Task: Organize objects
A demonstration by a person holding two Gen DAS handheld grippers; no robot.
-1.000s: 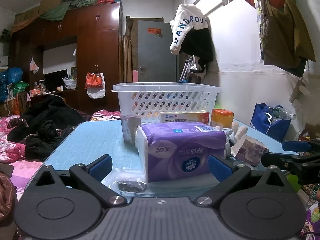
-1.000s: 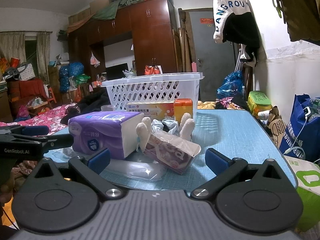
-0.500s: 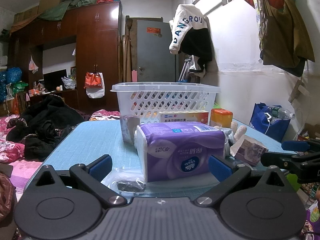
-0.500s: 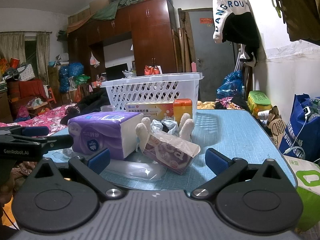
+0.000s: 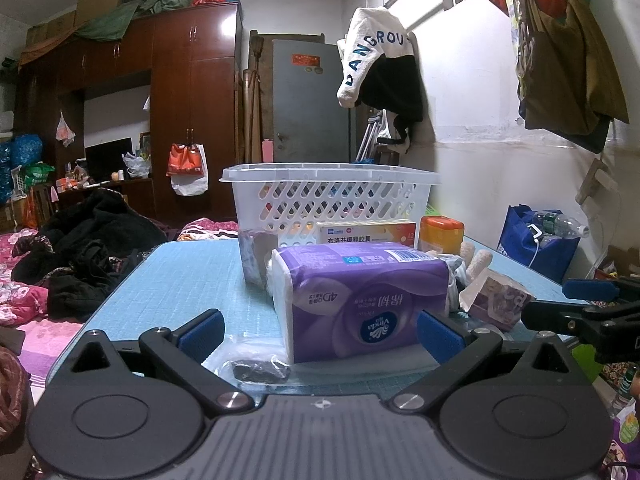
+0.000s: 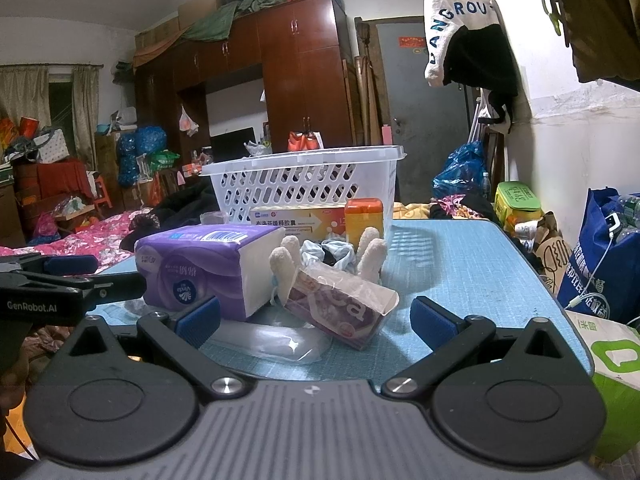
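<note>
A purple tissue pack [image 5: 360, 300] [image 6: 208, 268] lies on the blue table [image 5: 188, 272] just ahead of my open left gripper [image 5: 320, 334]. Beside it sits a small purple carton [image 6: 340, 308] [image 5: 496, 304], straight ahead of my open right gripper [image 6: 316, 320]. Behind them are white gloves [image 6: 372, 252], a crumpled cloth [image 6: 328, 252], a yellow-white medicine box [image 6: 296, 220] [image 5: 364, 232] and an orange jar [image 6: 364, 216] [image 5: 440, 236]. A white slotted basket [image 5: 328, 200] [image 6: 304, 184] stands at the back. Clear plastic bags [image 5: 256, 364] [image 6: 272, 344] lie near the front edge.
A small grey box [image 5: 254, 256] stands left of the basket. Dark clothes [image 5: 88, 248] are heaped on a bed left of the table. A blue bag [image 6: 600, 264] and a green-white bag [image 6: 616, 368] sit on the floor to the right, by the white wall.
</note>
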